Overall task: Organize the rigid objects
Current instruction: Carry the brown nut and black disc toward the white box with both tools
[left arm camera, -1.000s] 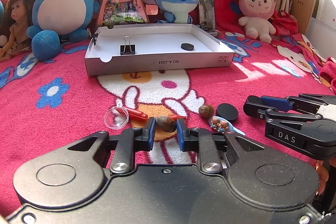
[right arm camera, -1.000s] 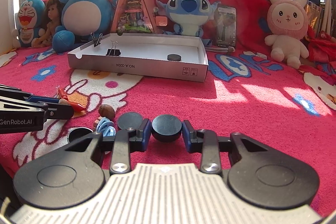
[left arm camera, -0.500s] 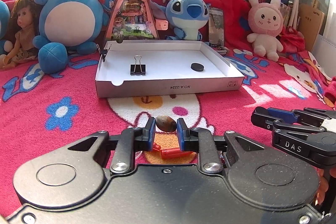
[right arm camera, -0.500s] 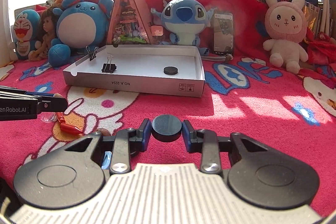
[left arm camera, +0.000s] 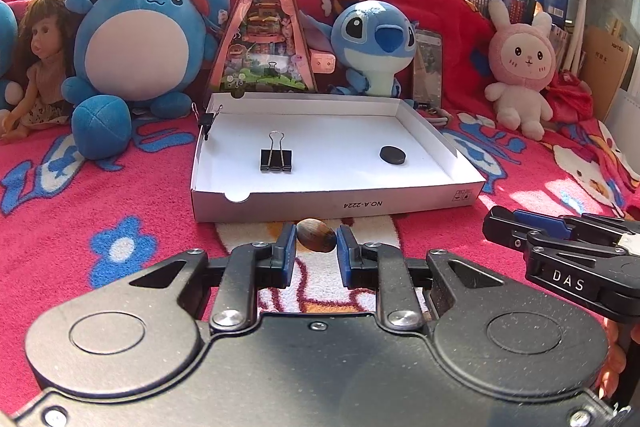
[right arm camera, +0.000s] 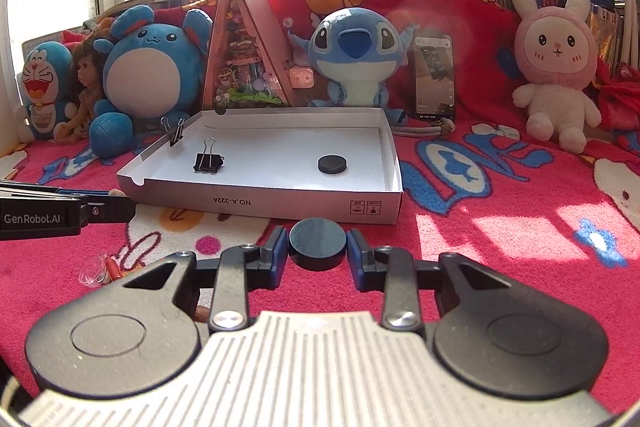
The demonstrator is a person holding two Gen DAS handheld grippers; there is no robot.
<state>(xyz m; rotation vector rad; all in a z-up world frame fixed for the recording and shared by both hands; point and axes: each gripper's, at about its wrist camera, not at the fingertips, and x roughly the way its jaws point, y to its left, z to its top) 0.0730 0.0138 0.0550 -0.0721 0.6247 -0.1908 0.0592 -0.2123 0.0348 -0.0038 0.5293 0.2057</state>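
Brown nut (left arm camera: 316,241), pinched in the left tool (left arm camera: 316,245), and black disc (right arm camera: 317,244), clamped in the right tool (right arm camera: 317,247), are now lifted off the blanket (left arm camera: 120,211), just short of the white tray (left arm camera: 440,195); release inside follows.

Two black discs (right arm camera: 317,244) (right arm camera: 332,163), three binder clips (left arm camera: 275,159) (left arm camera: 207,119) (left arm camera: 272,70), one brown stone (left arm camera: 316,241), one white box (left arm camera: 332,205), five plush toys (right arm camera: 154,67), one doll (right arm camera: 86,87), one phone (right arm camera: 434,77).
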